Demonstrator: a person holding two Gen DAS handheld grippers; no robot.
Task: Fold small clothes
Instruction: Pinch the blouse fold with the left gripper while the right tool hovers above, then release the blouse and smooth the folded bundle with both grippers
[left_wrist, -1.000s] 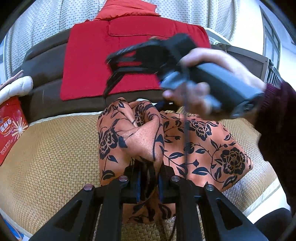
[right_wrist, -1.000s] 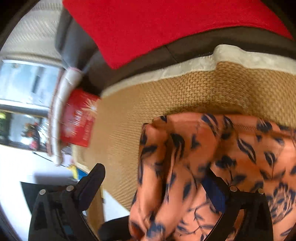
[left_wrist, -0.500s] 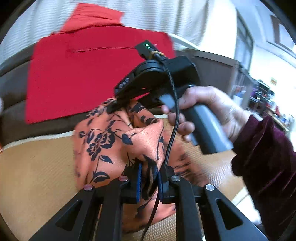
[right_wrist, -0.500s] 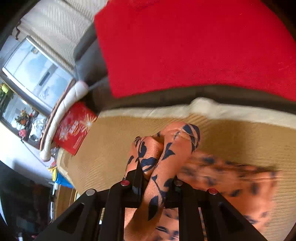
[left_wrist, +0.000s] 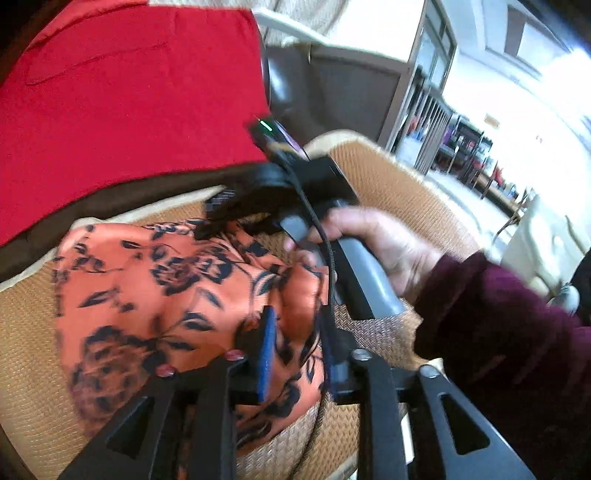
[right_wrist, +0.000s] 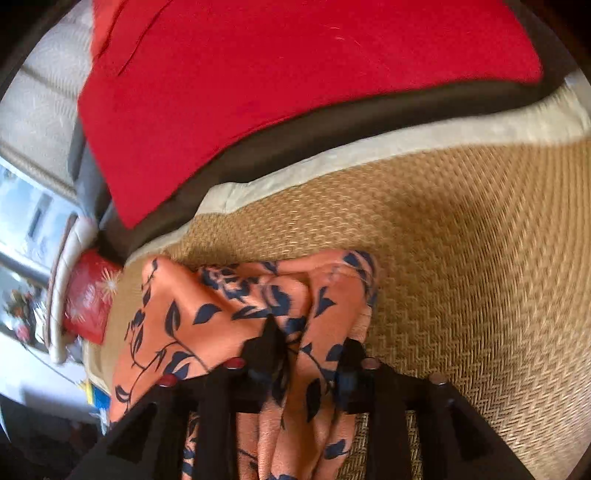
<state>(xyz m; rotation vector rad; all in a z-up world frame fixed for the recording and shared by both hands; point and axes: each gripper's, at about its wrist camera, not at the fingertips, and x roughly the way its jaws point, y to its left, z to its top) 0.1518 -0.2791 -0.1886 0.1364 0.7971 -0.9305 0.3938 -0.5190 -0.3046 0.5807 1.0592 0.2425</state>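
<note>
Both grippers are pinching the same piece of clothing right now. My left gripper (left_wrist: 295, 347) has its two fingers pressed onto a bunched-up bit of the orange flowery cloth (left_wrist: 166, 295), and my right gripper (right_wrist: 303, 354) is squeezing another fold of it. The cloth lies on the woven mat (right_wrist: 461, 258), close to the mat's back edge, where the pale border meets the brown sofa and the red blanket (right_wrist: 295, 92). I think the folding is only partly done: the cloth is doubled over and lumpy, not a flat neat square yet, so it needs to be laid down, smoothed and maybe folded once more. My right hand (left_wrist: 380, 251) is wrapped around the grey handle, tipping that gripper down toward the far side of the cloth. My left gripper is low, near the front side of the cloth.
</note>
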